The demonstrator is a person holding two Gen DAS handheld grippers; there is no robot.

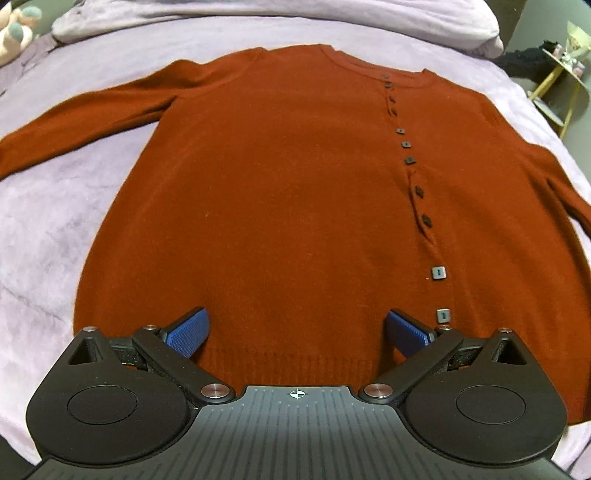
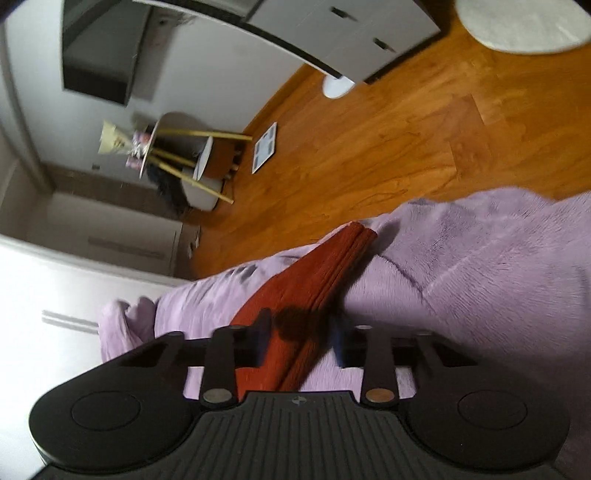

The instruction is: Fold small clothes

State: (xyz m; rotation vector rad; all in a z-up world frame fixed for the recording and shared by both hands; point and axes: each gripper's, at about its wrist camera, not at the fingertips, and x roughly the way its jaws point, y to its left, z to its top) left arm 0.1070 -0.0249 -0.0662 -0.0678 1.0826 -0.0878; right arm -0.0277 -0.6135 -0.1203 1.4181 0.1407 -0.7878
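Note:
A rust-red buttoned cardigan (image 1: pixel 288 177) lies flat on a lilac blanket (image 1: pixel 48 229), sleeves spread, a row of dark square buttons (image 1: pixel 410 160) right of centre. My left gripper (image 1: pixel 297 328) is open, its blue pads (image 1: pixel 188 330) apart above the ribbed hem. In the blurred right wrist view, the right gripper (image 2: pixel 301 343) has its fingers on either side of a sleeve's ribbed cuff end (image 2: pixel 332 266); a gap shows between them, and I cannot tell whether they touch the cloth.
A pillow (image 1: pixel 258 18) lies beyond the collar. A plush toy (image 1: pixel 18 29) sits at far left. A small gold-legged side table (image 2: pixel 177 155) stands on the wooden floor (image 2: pixel 388 140) beside the bed edge. White cabinets (image 2: pixel 332 33) line the wall.

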